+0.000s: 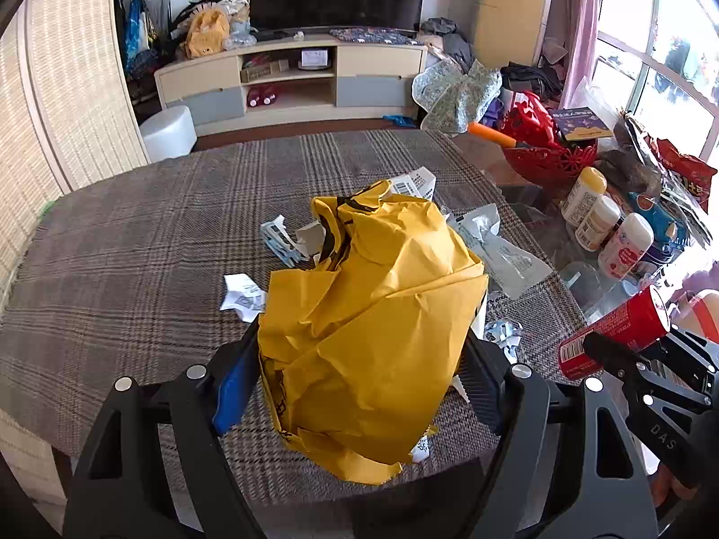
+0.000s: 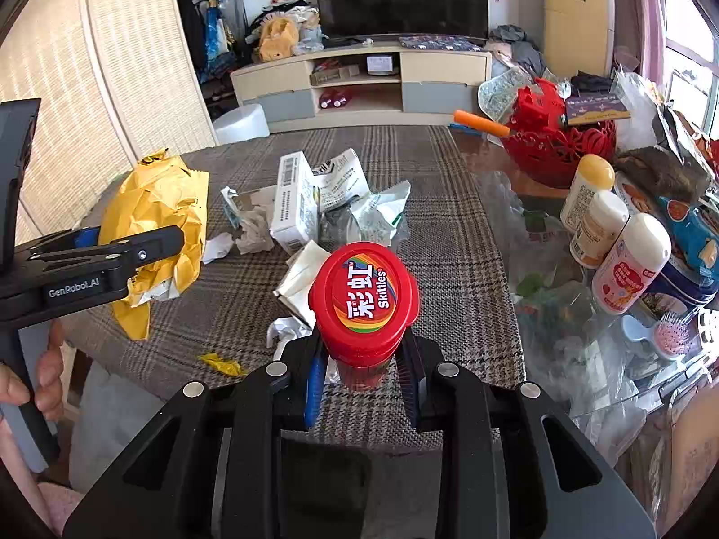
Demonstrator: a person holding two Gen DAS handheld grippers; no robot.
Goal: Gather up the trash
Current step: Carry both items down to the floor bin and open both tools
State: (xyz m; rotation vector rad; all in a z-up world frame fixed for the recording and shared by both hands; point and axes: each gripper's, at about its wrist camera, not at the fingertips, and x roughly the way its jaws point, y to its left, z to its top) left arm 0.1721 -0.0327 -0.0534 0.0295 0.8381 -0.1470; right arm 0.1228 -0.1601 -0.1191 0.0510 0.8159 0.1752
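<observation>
A crumpled yellow mailer bag [image 1: 373, 314] fills the space between my left gripper's [image 1: 364, 359] fingers, which are shut on its sides, and it hangs just above the plaid tablecloth [image 1: 135, 269]. The right wrist view shows this same yellow bag [image 2: 153, 197] at the left, in the left gripper [image 2: 135, 247]. My right gripper [image 2: 364, 355] is shut on a red Skittles jar [image 2: 364, 296], lid facing the camera. Loose trash lies on the cloth beyond it: a white carton [image 2: 292, 202], crumpled paper [image 2: 341, 175], torn wrappers [image 2: 382, 211] and a yellow scrap [image 2: 220, 364].
On the right, the glass tabletop carries a red basket [image 2: 557, 143], three white bottles [image 2: 629, 260], clear plastic bags and a pink hairbrush [image 2: 669, 332]. A person's hand [image 2: 45, 373] holds the left gripper's handle. A TV stand [image 2: 359, 81] and white stool [image 2: 242, 123] stand beyond the table.
</observation>
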